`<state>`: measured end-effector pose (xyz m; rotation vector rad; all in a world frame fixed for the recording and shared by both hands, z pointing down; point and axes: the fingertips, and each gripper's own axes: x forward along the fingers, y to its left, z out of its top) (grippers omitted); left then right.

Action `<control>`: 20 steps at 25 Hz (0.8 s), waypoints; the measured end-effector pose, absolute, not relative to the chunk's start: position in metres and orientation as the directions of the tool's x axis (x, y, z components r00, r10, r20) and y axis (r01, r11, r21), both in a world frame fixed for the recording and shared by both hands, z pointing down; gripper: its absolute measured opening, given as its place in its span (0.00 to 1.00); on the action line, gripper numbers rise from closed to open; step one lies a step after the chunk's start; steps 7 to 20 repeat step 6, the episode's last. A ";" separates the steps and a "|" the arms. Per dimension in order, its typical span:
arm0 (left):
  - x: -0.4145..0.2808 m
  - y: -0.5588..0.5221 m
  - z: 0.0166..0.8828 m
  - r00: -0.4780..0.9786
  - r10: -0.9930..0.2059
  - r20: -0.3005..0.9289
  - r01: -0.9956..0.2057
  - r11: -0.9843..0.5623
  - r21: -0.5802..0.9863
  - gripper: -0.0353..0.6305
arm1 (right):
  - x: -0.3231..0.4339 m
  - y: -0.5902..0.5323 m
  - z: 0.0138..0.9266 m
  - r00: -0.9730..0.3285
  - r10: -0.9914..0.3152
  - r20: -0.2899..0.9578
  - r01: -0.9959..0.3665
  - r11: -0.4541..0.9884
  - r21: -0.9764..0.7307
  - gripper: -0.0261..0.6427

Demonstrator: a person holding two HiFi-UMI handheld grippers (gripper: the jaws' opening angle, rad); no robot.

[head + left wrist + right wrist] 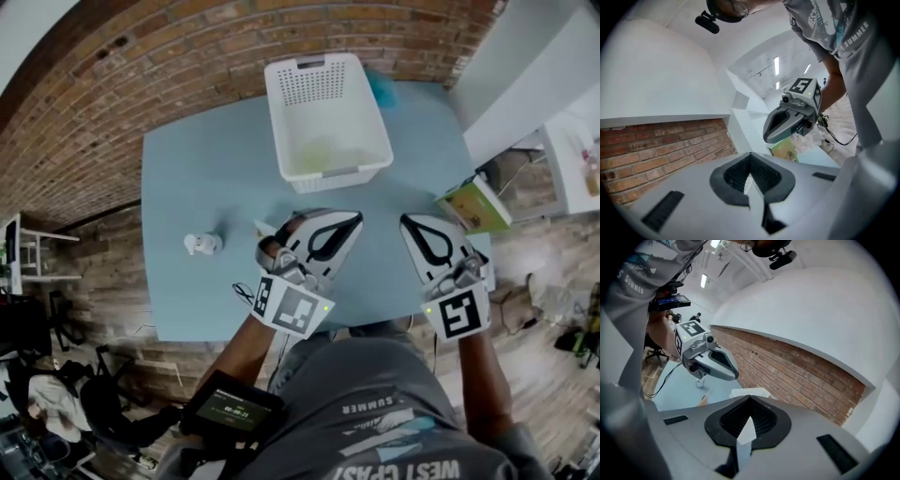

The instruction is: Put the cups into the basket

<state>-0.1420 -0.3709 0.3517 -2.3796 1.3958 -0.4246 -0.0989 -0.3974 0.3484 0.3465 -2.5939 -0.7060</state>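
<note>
- A light blue table (pixel 206 178) fills the middle of the head view, with a red brick wall (pixel 141 66) behind it.
- A white plastic basket (pixel 275 112) with perforated walls stands at the far edge of the table. A pale yellow-green shape (pixel 319 155) lies on its floor; it is too blurred to tell whether it is a cup.
- The person's grey printed shirt (pixel 394 412) fills the bottom of the head view, with both forearms reaching out over the near edge of the table.
- The left gripper (pixel 353 221) hovers over the near middle of the table. Its jaws are pressed together with nothing between them.
- The right gripper (pixel 406 223) hovers just beside it, to its right. Its jaws are also closed and empty.
- A green box (pixel 475 204) sits at the table's right edge.
- A small white cup-like object (pixel 202 244) stands on the table left of the left gripper, well apart from the basket.
</note>
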 end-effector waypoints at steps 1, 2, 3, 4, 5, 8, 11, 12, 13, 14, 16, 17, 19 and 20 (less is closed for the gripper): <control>-0.142 -0.370 0.351 0.474 -0.877 0.080 -0.772 -0.458 -0.441 0.05 | -0.091 -0.396 0.352 -0.867 -0.360 0.343 -0.148 0.845 0.514 0.06; -0.141 -0.368 0.350 0.478 -0.875 0.082 -0.770 -0.462 -0.440 0.05 | -0.083 -0.394 0.355 -0.857 -0.375 0.352 -0.168 0.851 0.498 0.06; -0.140 -0.365 0.350 0.482 -0.872 0.084 -0.769 -0.467 -0.438 0.05 | -0.076 -0.390 0.358 -0.849 -0.385 0.363 -0.183 0.857 0.482 0.06; -0.139 -0.361 0.350 0.485 -0.870 0.087 -0.767 -0.471 -0.435 0.05 | -0.070 -0.385 0.362 -0.841 -0.392 0.373 -0.195 0.863 0.467 0.06; -0.138 -0.358 0.350 0.489 -0.868 0.090 -0.766 -0.476 -0.432 0.05 | -0.064 -0.379 0.365 -0.835 -0.396 0.383 -0.204 0.868 0.452 0.06; -0.137 -0.354 0.350 0.492 -0.866 0.093 -0.765 -0.481 -0.429 0.05 | -0.059 -0.374 0.368 -0.829 -0.399 0.392 -0.213 0.873 0.439 0.06; -0.137 -0.354 0.350 0.492 -0.866 0.093 -0.765 -0.481 -0.429 0.05 | -0.059 -0.374 0.368 -0.829 -0.399 0.392 -0.213 0.873 0.439 0.06; -0.137 -0.354 0.350 0.492 -0.866 0.093 -0.765 -0.481 -0.429 0.05 | -0.059 -0.374 0.368 -0.829 -0.399 0.392 -0.213 0.873 0.439 0.06; -0.137 -0.354 0.350 0.492 -0.866 0.093 -0.765 -0.481 -0.429 0.05 | -0.059 -0.374 0.368 -0.829 -0.399 0.392 -0.213 0.873 0.439 0.06; -0.137 -0.354 0.350 0.492 -0.866 0.093 -0.765 -0.481 -0.429 0.05 | -0.059 -0.374 0.368 -0.829 -0.399 0.392 -0.213 0.873 0.439 0.06; -0.137 -0.354 0.350 0.492 -0.866 0.093 -0.765 -0.481 -0.429 0.05 | -0.059 -0.374 0.368 -0.829 -0.399 0.392 -0.213 0.873 0.439 0.06; -0.137 -0.354 0.350 0.492 -0.866 0.093 -0.765 -0.481 -0.429 0.05 | -0.059 -0.374 0.368 -0.829 -0.399 0.392 -0.213 0.873 0.439 0.06; -0.137 -0.354 0.350 0.492 -0.866 0.093 -0.765 -0.481 -0.429 0.05 | -0.059 -0.374 0.368 -0.829 -0.399 0.392 -0.213 0.873 0.439 0.06; -0.137 -0.354 0.350 0.492 -0.866 0.093 -0.765 -0.481 -0.429 0.05 | -0.059 -0.374 0.368 -0.829 -0.399 0.392 -0.213 0.873 0.439 0.06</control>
